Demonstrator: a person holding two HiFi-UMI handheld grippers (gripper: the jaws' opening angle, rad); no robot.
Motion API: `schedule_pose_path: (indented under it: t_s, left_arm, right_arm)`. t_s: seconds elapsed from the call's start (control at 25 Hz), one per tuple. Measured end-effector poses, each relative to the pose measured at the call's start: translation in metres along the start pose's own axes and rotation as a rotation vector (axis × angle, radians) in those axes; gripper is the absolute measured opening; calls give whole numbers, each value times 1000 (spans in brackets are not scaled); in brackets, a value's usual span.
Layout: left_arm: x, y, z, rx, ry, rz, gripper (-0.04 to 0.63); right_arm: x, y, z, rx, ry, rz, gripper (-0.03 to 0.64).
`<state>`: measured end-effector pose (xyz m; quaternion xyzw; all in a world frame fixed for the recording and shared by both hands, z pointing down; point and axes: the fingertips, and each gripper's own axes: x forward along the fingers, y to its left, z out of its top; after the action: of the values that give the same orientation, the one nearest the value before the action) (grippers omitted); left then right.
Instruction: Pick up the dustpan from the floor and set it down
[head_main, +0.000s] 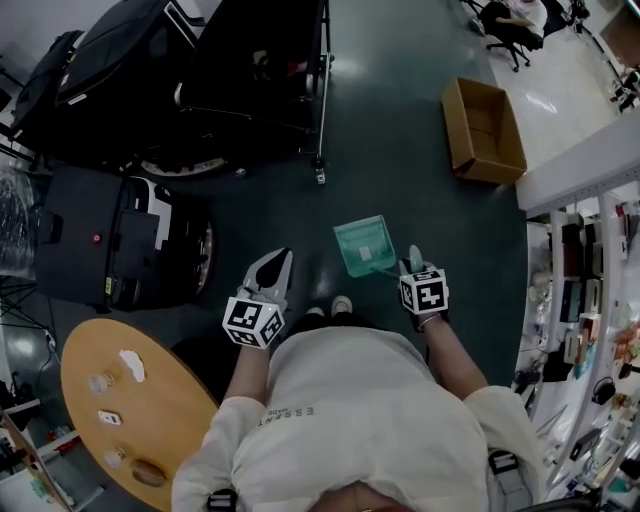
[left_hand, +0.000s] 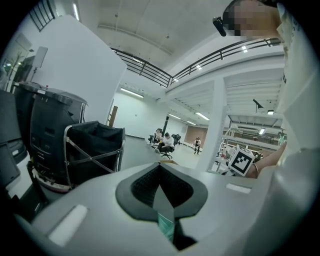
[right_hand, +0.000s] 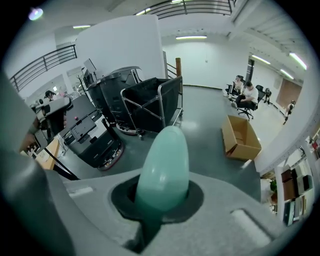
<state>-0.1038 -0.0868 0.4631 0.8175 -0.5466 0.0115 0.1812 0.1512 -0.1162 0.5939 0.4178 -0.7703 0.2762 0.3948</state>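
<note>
The teal dustpan (head_main: 364, 244) hangs above the dark floor in front of the person's feet, its pan pointing away. My right gripper (head_main: 413, 262) is shut on its handle. In the right gripper view the rounded handle end (right_hand: 163, 167) sticks up out of the jaws of the right gripper (right_hand: 161, 199). My left gripper (head_main: 272, 268) hovers to the left of the pan, apart from it. In its own view the left gripper (left_hand: 160, 183) has its black pads (left_hand: 146, 186) pressed together; a thin teal sliver (left_hand: 166, 227) shows in the slot below them, and I cannot tell what it is.
An open cardboard box (head_main: 483, 130) lies on the floor at the far right. A black folding cart (head_main: 255, 70) and dark wheeled machines (head_main: 110, 240) stand at the far left. A round wooden table (head_main: 150, 420) with small items is at the near left. Shelving (head_main: 585, 300) lines the right.
</note>
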Motion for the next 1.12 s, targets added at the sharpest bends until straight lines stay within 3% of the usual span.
schedule_pose_path:
  t_s: [0.36,0.6,1.12]
  left_arm:
    - [2,1,1,-8,-5,49,11]
    - [22,17,-5,-31,30,41,11]
    - [131,132,-1,-129,86,42,11]
  right_arm:
    - [7,-4,-3,71,0,17,-8]
    - [44,-1,19,76,25,19,-8]
    - [177,-3,79,146,130,-31,-8]
